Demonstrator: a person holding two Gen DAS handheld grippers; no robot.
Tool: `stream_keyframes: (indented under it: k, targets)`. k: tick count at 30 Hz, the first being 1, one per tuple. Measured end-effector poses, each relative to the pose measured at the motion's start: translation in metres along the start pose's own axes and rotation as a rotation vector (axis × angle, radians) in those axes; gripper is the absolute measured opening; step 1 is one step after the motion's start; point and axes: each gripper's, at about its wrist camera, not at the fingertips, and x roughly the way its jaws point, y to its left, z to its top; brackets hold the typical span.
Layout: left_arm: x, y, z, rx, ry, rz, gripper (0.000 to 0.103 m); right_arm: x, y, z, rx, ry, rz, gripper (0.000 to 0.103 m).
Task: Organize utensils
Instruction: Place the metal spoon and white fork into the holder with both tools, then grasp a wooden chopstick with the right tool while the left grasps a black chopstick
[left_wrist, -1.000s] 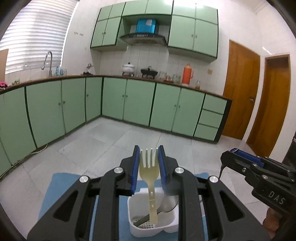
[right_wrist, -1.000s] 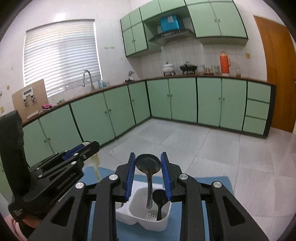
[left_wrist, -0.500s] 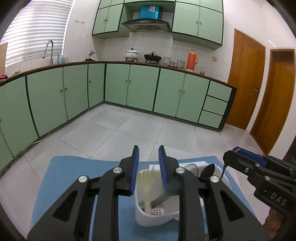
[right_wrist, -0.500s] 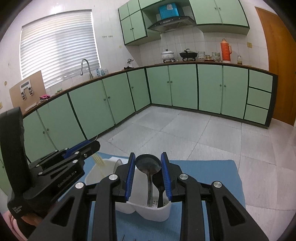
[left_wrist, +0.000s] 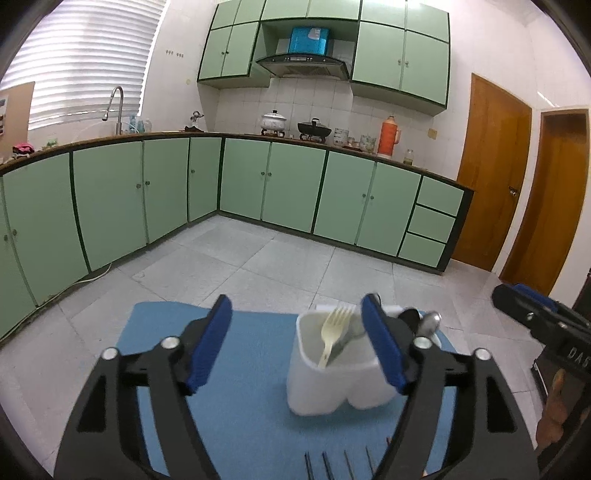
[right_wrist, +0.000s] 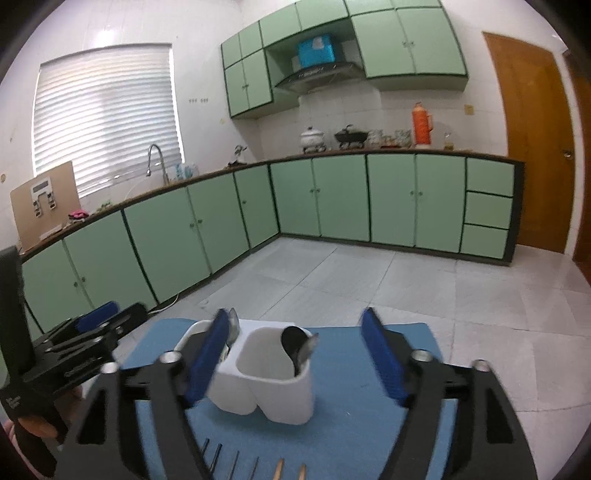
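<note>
utensil caddy, both claws letting go

my left gripper (left_wrist: 295, 341) and right gripper (right_wrist: 293, 354) are both opening, jaws spread wide, nothing pinched. white caddy (left_wrist: 332, 384) stands on the blue mat (left_wrist: 243, 413), just ahead. cream fork (left_wrist: 334, 332) upright in its left cell, dark spoon (right_wrist: 293, 341) in the right. loose utensils (right_wrist: 255, 467) lie at the mat's near edge, below my fingers, handles pointing away; right claw looks nearer.

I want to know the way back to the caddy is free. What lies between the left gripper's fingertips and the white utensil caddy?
Only bare blue mat, in the left wrist view; the left gripper, jaws opening, holds nothing short of the caddy.
</note>
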Motion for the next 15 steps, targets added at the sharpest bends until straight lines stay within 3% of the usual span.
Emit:
stream_keyframes:
  k: [6,15]
  targets:
    - [-0.044,0.0,-0.027,0.016,0.009,0.021,0.089,-0.042,-0.003,-0.021,0.022,-0.025,-0.009,0.097]
    - [-0.094,-0.005,-0.077,0.049,0.089,0.04,0.091,-0.089,-0.001,-0.068,0.01,0.034,-0.043,0.097]
